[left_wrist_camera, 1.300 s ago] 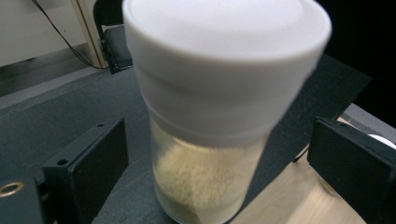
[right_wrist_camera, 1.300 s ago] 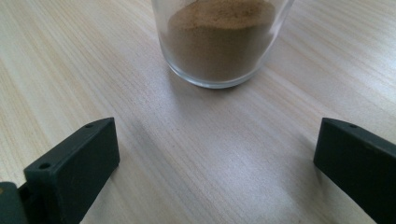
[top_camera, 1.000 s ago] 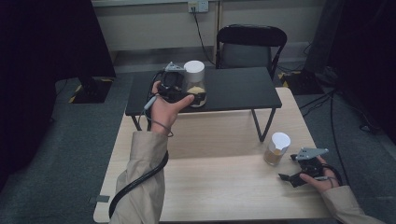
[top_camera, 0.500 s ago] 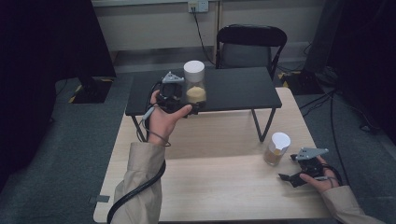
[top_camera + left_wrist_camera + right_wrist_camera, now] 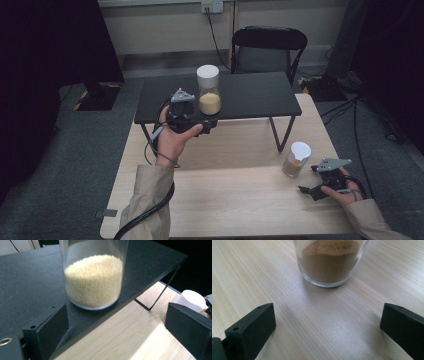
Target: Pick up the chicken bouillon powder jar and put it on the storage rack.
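High view: white jar lids (image 5: 207, 71).

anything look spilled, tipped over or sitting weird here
No spill or tipping. The one thing that stands out: the jar of yellow grains stands upright but right at the front edge of the black shelf, its base near the lip in the left gripper view. The jar of brown powder stands upright on the wooden table.
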The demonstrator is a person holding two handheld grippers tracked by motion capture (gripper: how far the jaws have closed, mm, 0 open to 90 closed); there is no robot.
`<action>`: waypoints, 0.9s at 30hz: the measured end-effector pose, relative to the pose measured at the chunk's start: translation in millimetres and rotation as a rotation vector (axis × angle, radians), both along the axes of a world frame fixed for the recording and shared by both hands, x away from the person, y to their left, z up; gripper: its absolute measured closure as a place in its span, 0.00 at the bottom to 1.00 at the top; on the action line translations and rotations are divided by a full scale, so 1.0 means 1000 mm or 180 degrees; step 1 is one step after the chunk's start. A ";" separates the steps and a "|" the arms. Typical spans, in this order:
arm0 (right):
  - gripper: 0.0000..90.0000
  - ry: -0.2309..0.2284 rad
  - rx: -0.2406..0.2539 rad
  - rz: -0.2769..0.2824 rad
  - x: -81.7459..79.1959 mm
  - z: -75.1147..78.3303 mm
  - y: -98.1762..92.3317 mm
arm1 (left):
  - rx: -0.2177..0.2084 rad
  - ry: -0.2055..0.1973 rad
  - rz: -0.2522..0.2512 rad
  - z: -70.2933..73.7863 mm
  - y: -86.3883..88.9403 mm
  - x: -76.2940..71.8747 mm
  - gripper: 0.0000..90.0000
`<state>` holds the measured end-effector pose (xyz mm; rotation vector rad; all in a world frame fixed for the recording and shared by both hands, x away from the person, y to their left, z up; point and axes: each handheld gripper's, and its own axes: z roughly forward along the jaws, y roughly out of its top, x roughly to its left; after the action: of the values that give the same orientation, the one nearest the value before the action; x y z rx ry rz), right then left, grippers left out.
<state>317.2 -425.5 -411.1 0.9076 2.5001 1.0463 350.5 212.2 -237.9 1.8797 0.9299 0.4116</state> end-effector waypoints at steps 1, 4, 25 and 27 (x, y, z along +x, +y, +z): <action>0.00 0.0000 0.0000 0.0000 0.000 0.000 0.000 | -0.0015 -0.0006 -0.0010 -0.002 0.001 -0.001 0.05; 0.00 0.0001 -0.0001 -0.0001 0.000 0.000 0.000 | -0.0021 0.0000 -0.0026 -0.007 0.002 -0.004 0.05; 0.00 0.0001 0.0000 0.0000 0.000 0.000 0.000 | -0.0080 0.0021 -0.0221 -0.039 0.012 -0.014 0.05; 0.00 0.0001 0.0000 0.0000 0.000 0.000 0.000 | -0.0075 0.0033 -0.0222 -0.043 0.013 -0.014 0.05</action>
<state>317.2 -425.5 -411.0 0.9078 2.5004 1.0461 336.3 225.3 -280.8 1.8885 0.8697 0.3477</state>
